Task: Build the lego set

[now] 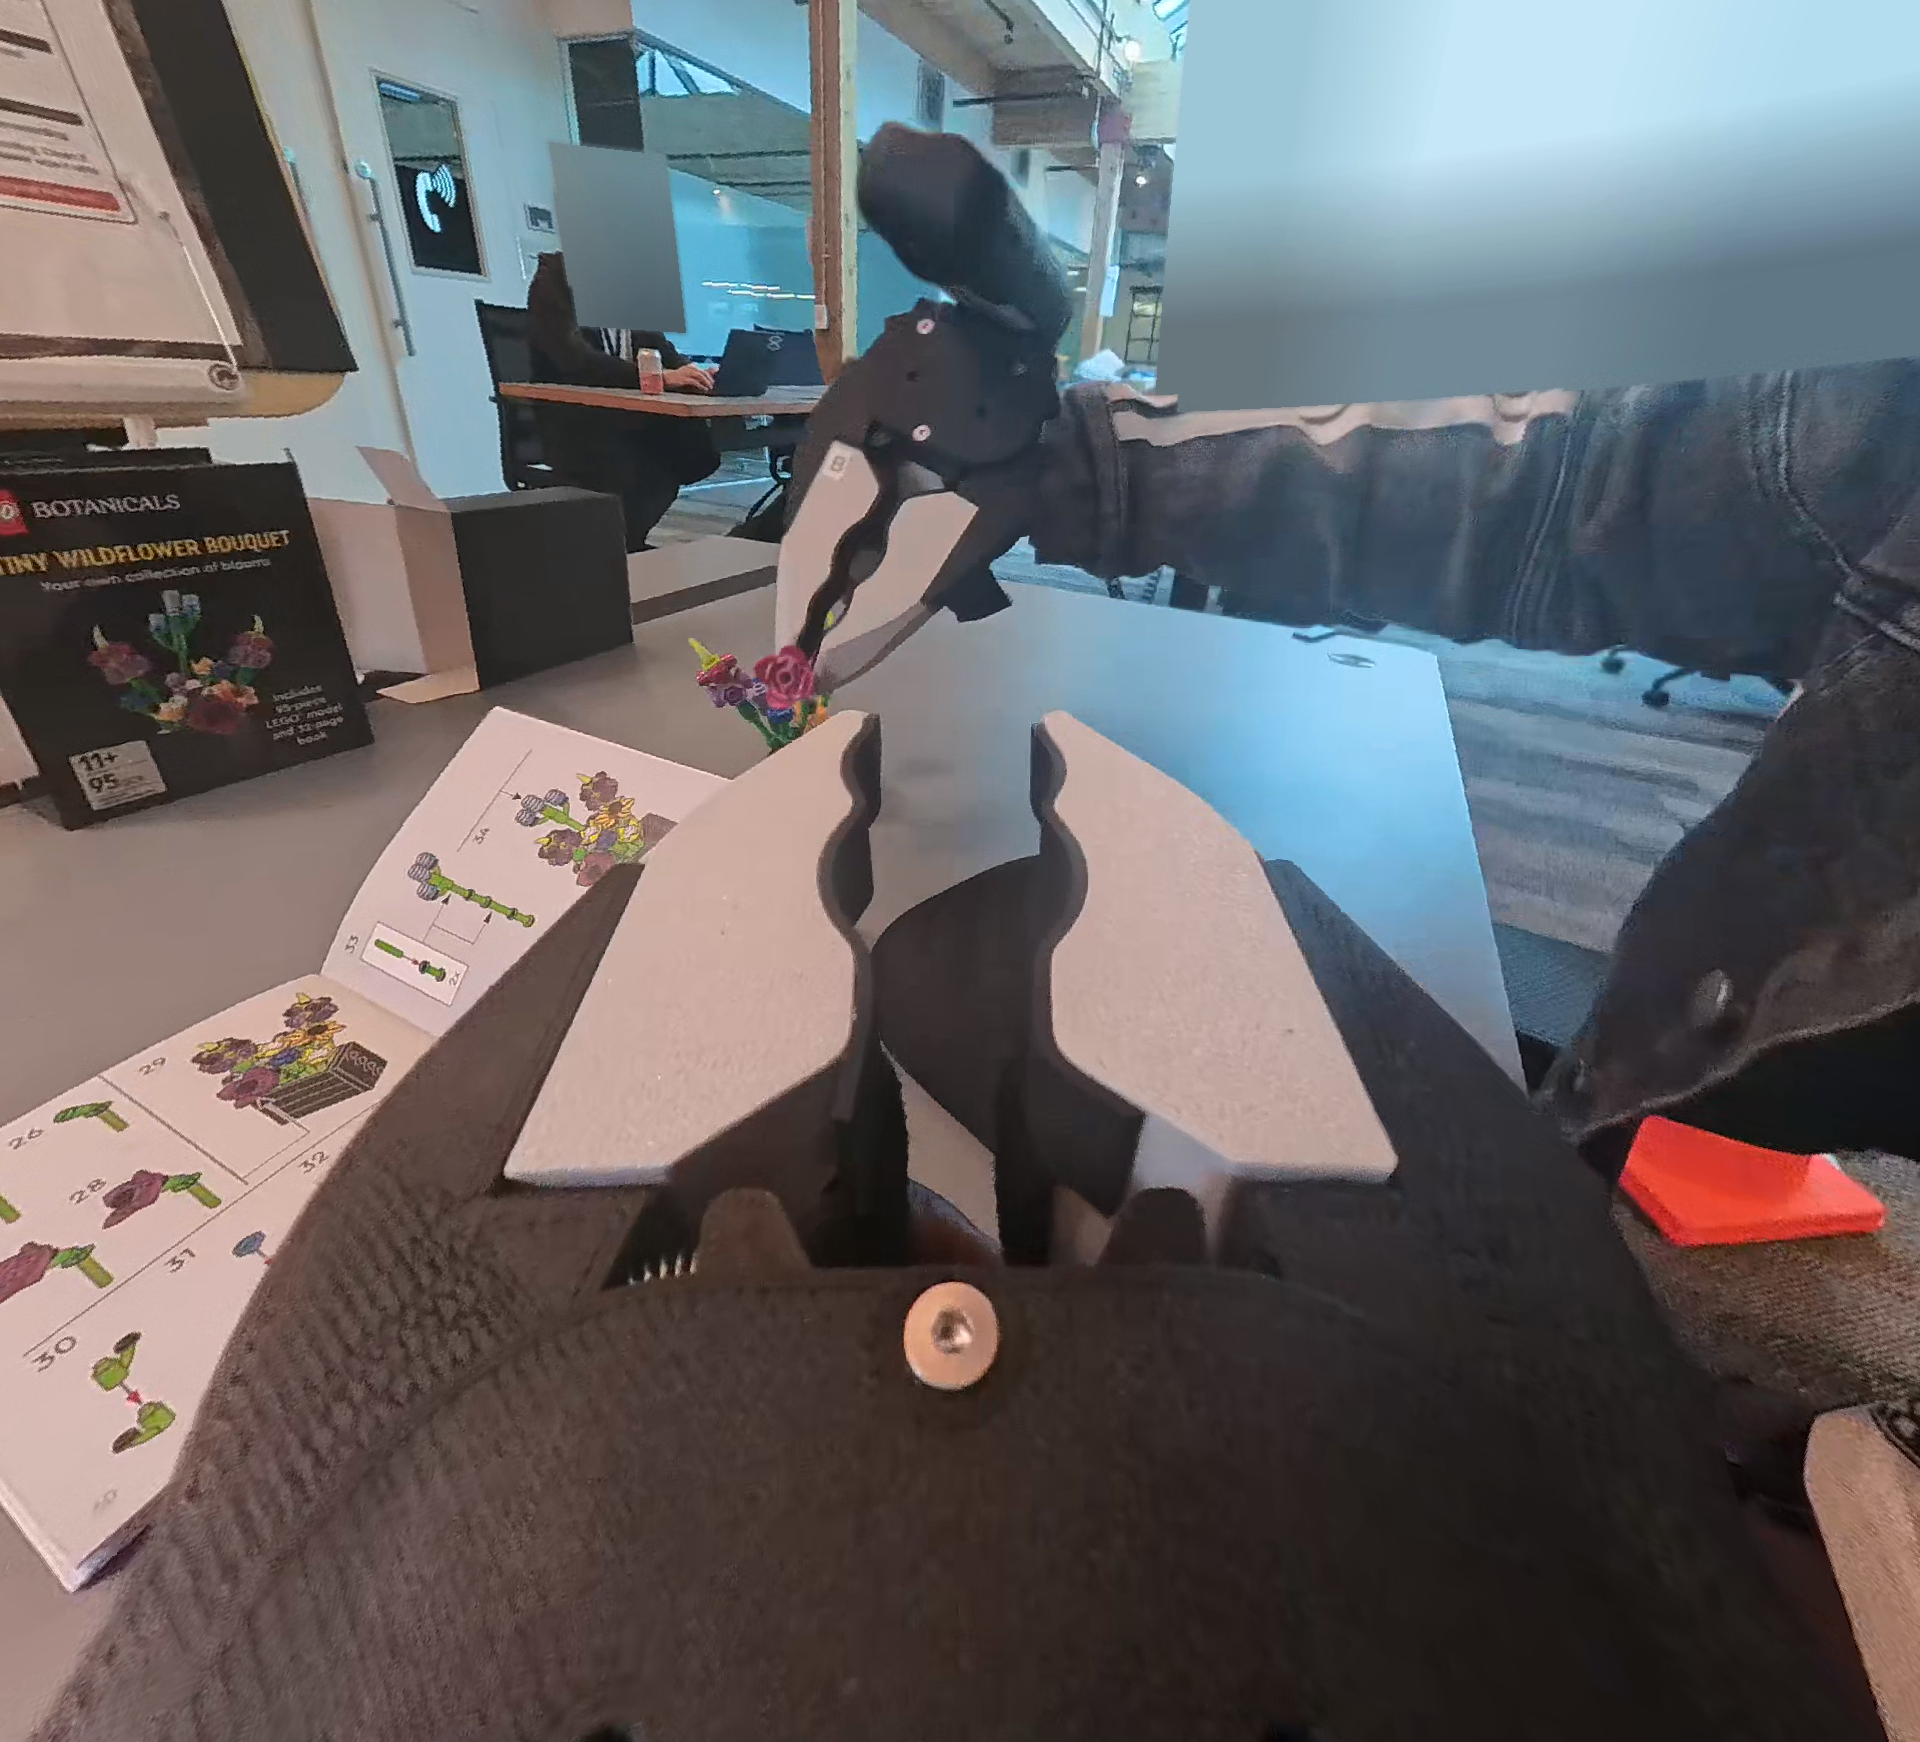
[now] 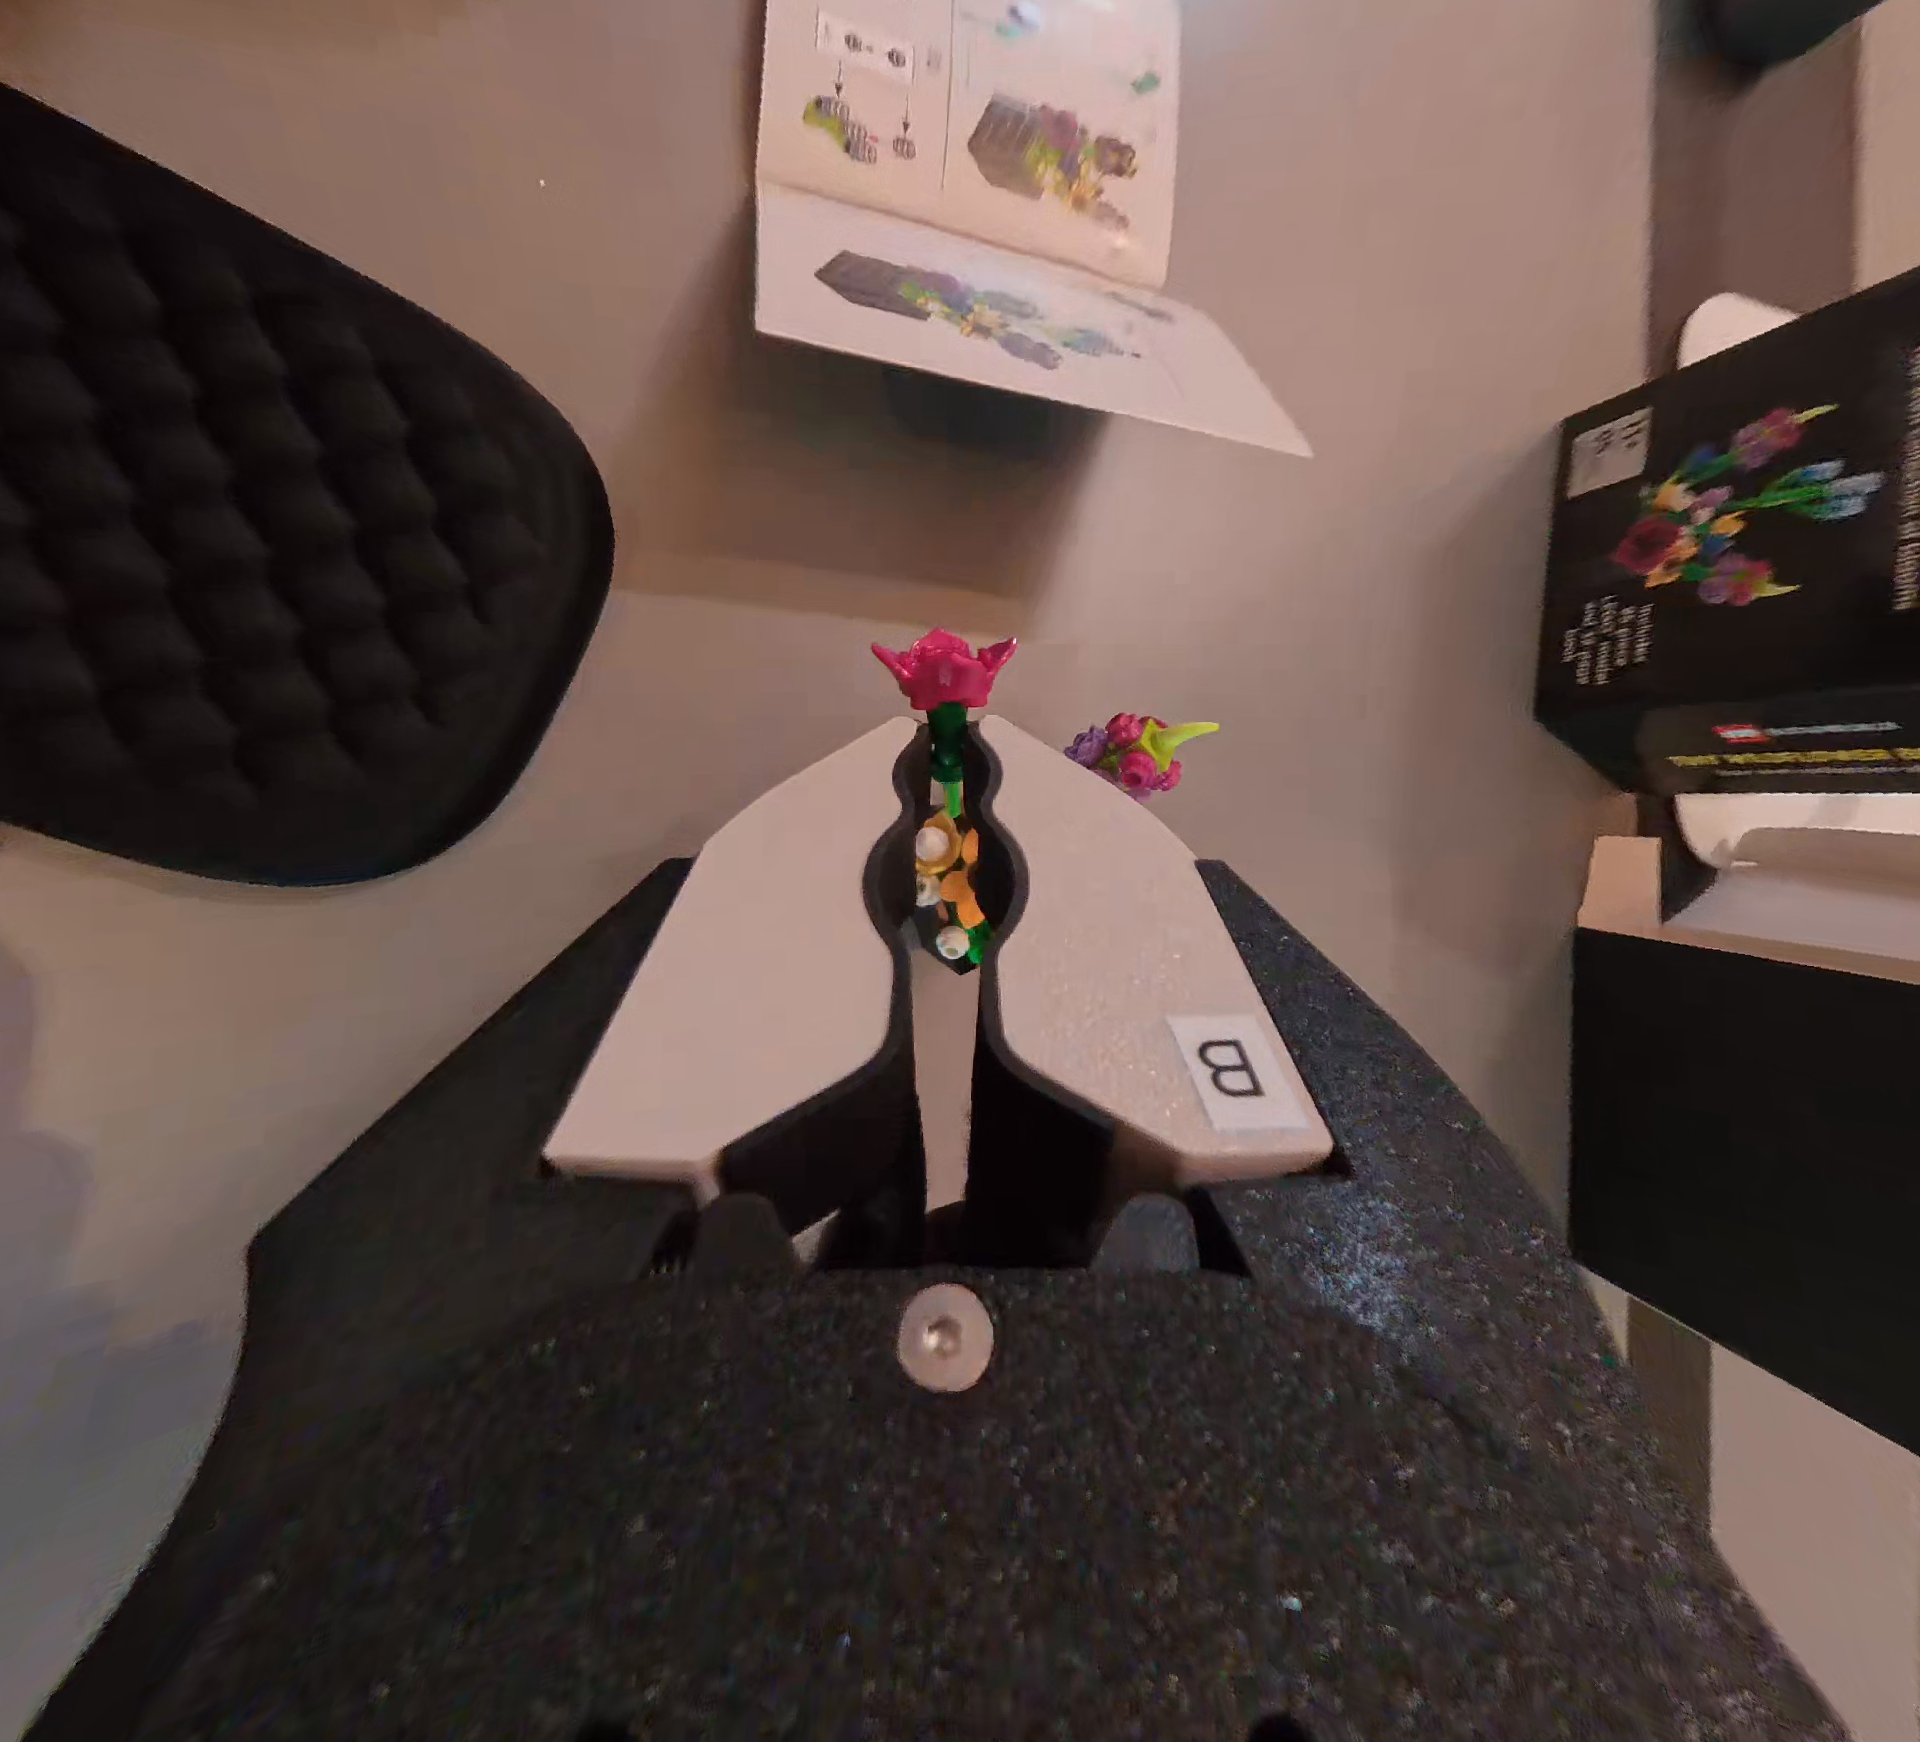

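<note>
A small lego bouquet (image 1: 774, 705) of coloured flowers stands on the grey table. My right gripper (image 2: 945, 736) points down at it and is shut on the green stem of a pink flower (image 2: 943, 669). Orange and white flowers (image 2: 951, 871) show through the gap between its fingers, and a purple and pink cluster (image 2: 1138, 752) sits just to the right. In the left wrist view the right gripper (image 1: 821, 648) holds the pink flower (image 1: 787, 674) among the other blooms. My left gripper (image 1: 956, 747) is open and empty, just short of the bouquet.
The open instruction booklet (image 1: 312, 1017) lies at the left, also in the right wrist view (image 2: 966, 134). The black set box (image 1: 177, 643) stands behind it. A red flat piece (image 1: 1745, 1183) lies at the right. A person's dark sleeve (image 1: 1455, 508) reaches across the table.
</note>
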